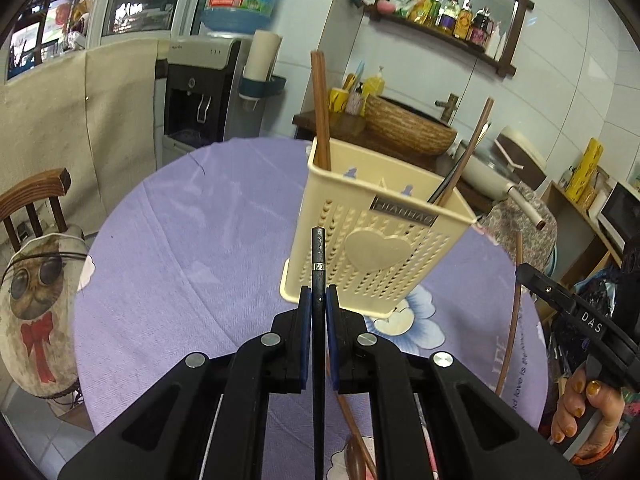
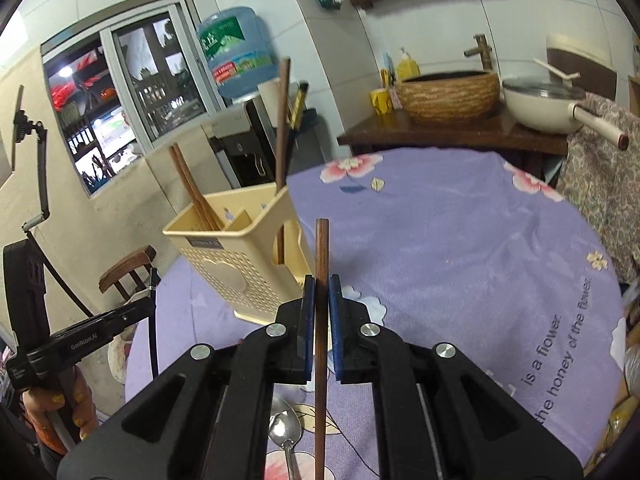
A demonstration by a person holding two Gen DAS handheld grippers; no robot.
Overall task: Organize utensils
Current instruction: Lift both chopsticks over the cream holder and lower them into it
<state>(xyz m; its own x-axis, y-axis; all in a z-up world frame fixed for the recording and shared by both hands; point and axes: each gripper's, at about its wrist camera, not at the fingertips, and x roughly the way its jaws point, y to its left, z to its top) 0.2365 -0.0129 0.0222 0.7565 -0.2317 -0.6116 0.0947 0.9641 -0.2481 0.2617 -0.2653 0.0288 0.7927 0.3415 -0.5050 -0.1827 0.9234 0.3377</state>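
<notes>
While both grippers grip chopsticks, holder [image 1: 372,240] btwn

cream perforated holder [image 1: 376,240], lilac floral tablecloth [image 2: 460,248], black chopstick [image 1: 319,248], brown chopstick [image 2: 322,264].

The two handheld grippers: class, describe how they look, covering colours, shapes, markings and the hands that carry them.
The left gripper and right gripper are matte black plastic with angular linkages, round silver rivets and flat blue pads. From outside, one body reads "DAS" in white, the other "GenRobot.AI". The hand has orange-painted nails. No cables show.
</notes>
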